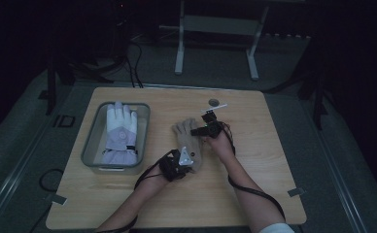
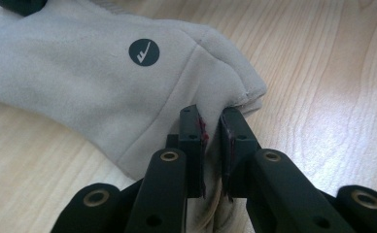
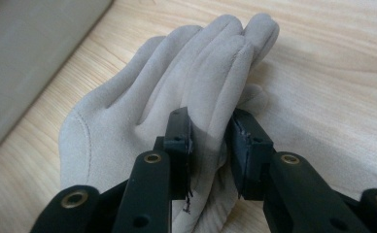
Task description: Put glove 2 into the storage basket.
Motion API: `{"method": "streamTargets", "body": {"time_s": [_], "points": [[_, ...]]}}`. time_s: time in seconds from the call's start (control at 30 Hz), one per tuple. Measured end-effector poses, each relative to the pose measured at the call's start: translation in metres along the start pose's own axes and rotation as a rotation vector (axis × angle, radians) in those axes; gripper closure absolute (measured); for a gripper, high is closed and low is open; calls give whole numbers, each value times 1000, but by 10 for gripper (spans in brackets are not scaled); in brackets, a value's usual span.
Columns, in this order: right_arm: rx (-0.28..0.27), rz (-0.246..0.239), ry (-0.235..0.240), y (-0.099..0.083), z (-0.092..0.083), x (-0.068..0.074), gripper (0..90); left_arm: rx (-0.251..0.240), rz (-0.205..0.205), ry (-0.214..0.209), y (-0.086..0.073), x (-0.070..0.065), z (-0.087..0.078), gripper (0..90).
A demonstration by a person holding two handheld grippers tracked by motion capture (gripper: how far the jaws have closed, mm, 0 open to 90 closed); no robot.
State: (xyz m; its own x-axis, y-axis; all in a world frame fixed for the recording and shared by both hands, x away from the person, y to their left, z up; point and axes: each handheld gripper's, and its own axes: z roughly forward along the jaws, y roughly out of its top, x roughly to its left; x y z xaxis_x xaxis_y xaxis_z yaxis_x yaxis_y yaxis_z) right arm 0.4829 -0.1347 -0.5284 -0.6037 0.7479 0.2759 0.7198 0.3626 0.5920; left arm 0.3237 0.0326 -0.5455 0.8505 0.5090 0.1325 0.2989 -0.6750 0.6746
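1. Pinching the beige glove with both grippers; it lies flat on the wooden table, just right of the grey bin
2. My left gripper has its jaws nearly together, clamped on the cuff edge by the round check-mark logo
3. My right gripper has its jaws set a little wider, squeezing a fold of fabric near the glove's fingers
4. A white glove lies in the bin
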Motion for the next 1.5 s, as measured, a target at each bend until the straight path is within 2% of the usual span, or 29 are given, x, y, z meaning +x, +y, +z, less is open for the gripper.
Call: {"method": "streamTargets", "body": {"time_s": [0.53, 0.67, 0.9, 0.93, 0.97, 1.07, 1.17, 1.27, 1.3, 1.4, 1.5], "points": [[-93, -34, 39, 24, -37, 21, 721, -2, 75, 56, 23, 0, -41, 818], [-109, -56, 40, 32, -45, 29, 722, -7, 80, 68, 27, 3, -52, 818], [-145, -65, 63, 45, -58, 40, 733, -23, 88, 96, 30, 7, -74, 818], [-148, -68, 65, 47, -59, 42, 751, -22, 90, 99, 31, 7, -76, 818], [-154, -71, 63, 48, -61, 44, 813, -22, 96, 106, 31, 8, -79, 818], [-152, -82, 59, 54, -63, 48, 815, -34, 81, 95, 30, 12, -87, 818], [-137, -113, 45, 57, -61, 54, 826, -28, 84, 106, 28, 14, -91, 818], [-125, -116, 51, 58, -59, 55, 829, -23, 87, 108, 27, 14, -92, 818], [-121, -126, 49, 59, -58, 56, 830, -14, 100, 124, 26, 14, -92, 818], [-131, -122, 66, 63, -59, 60, 829, -12, 98, 141, 23, 15, -95, 818], [-138, -137, 66, 69, -60, 66, 829, -15, 91, 157, 21, 19, -101, 818]]}}
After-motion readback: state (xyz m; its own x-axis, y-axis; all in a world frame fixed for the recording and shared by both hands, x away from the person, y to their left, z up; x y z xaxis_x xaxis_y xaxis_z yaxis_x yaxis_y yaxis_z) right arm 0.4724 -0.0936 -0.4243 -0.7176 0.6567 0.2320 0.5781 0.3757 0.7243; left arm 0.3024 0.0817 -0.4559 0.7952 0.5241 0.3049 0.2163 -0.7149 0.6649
